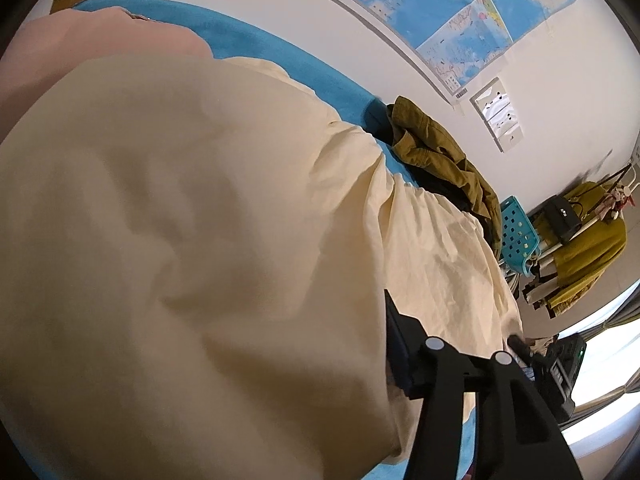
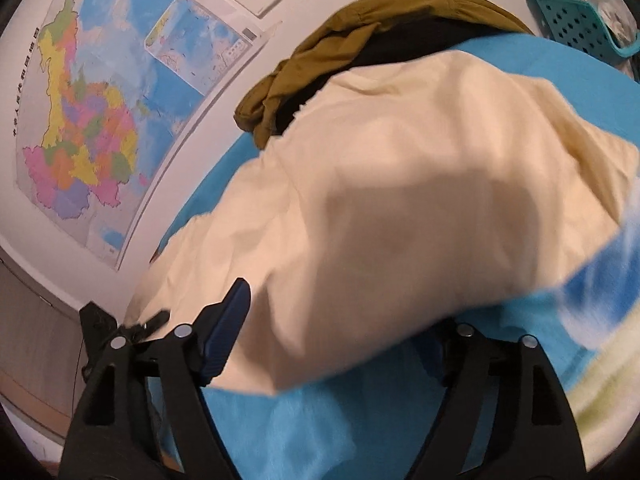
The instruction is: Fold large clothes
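A large cream garment (image 1: 200,220) lies bunched on the blue bed sheet (image 1: 260,40) and fills most of the left wrist view. It drapes over my left gripper (image 1: 328,320). Only the gripper's right finger (image 1: 396,340) shows, with its pad against the cloth. The other finger is hidden, so I cannot tell whether it grips. In the right wrist view the cream garment (image 2: 400,180) lies over and between the wide-apart jaws of my right gripper (image 2: 344,308). The left blue pad (image 2: 228,320) stands clear of the cloth, so this gripper is open. The right fingertip is under the fold.
An olive garment (image 1: 440,160) (image 2: 360,28) on a black one lies at the far end of the bed by the wall with maps (image 2: 100,100). A teal basket (image 1: 516,236) (image 2: 580,20) and a rack with a mustard garment (image 1: 580,248) stand beyond. Pink cloth (image 1: 100,40) lies at the far left.
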